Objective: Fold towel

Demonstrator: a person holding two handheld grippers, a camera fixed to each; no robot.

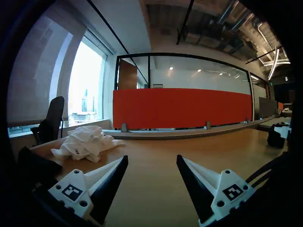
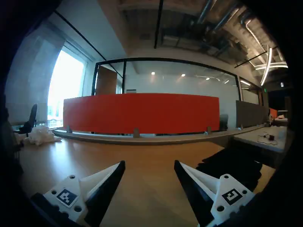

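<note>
left gripper view has the left gripper [image 1: 151,156] spread wide, grasping nothing, over the wooden table [image 1: 212,147]; the crumpled white towel [image 1: 87,143] lies ahead to its left. the right gripper [image 2: 149,162] is likewise released, with a red partition [image 2: 140,112] beyond.

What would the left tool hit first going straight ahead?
Probably nothing close: the left tool points over the wooden desk toward the red divider panel at its far edge, though depth is unclear. The crumpled white towel lies left of that line.
</note>
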